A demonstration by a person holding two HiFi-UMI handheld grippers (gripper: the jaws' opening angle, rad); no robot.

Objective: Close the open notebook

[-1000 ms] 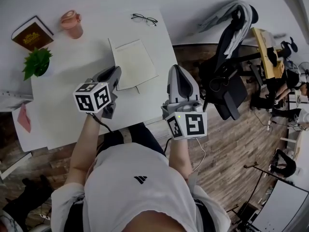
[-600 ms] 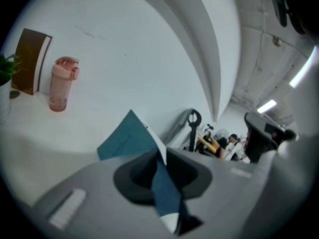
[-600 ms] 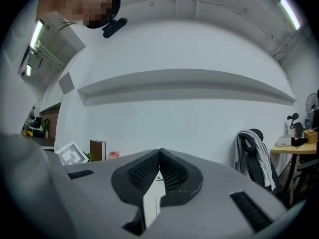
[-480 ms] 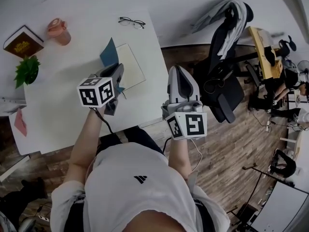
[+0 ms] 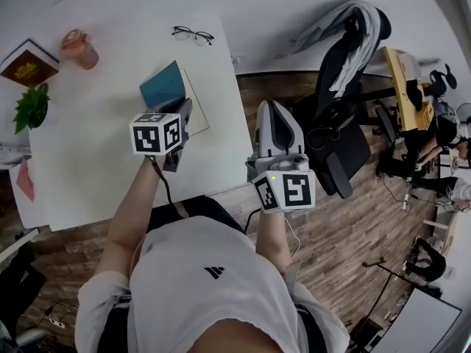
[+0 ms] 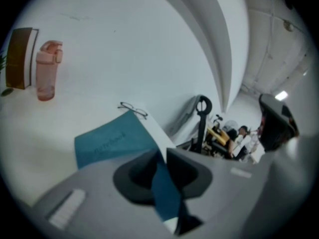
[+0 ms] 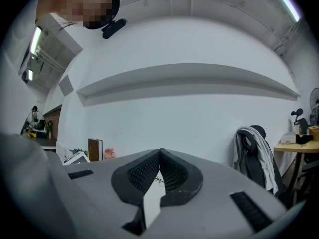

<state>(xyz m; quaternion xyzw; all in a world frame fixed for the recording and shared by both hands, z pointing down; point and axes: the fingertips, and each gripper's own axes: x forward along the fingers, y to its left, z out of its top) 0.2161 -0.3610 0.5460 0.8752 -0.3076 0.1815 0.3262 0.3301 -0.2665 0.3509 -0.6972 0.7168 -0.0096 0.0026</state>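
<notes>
The left tongs pinch the teal notebook cover (tilted up off the white table).

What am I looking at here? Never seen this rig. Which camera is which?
A person holds a two-jaw gripper in each hand. One picture comes from a head camera looking down; the other two come from cameras riding on each gripper. On the white table lie dark-framed glasses, a pink cup, a brown book, a green potted plant and a teal-covered notebook. The left gripper is clamped on the notebook's raised cover; the right gripper is shut and empty.
</notes>
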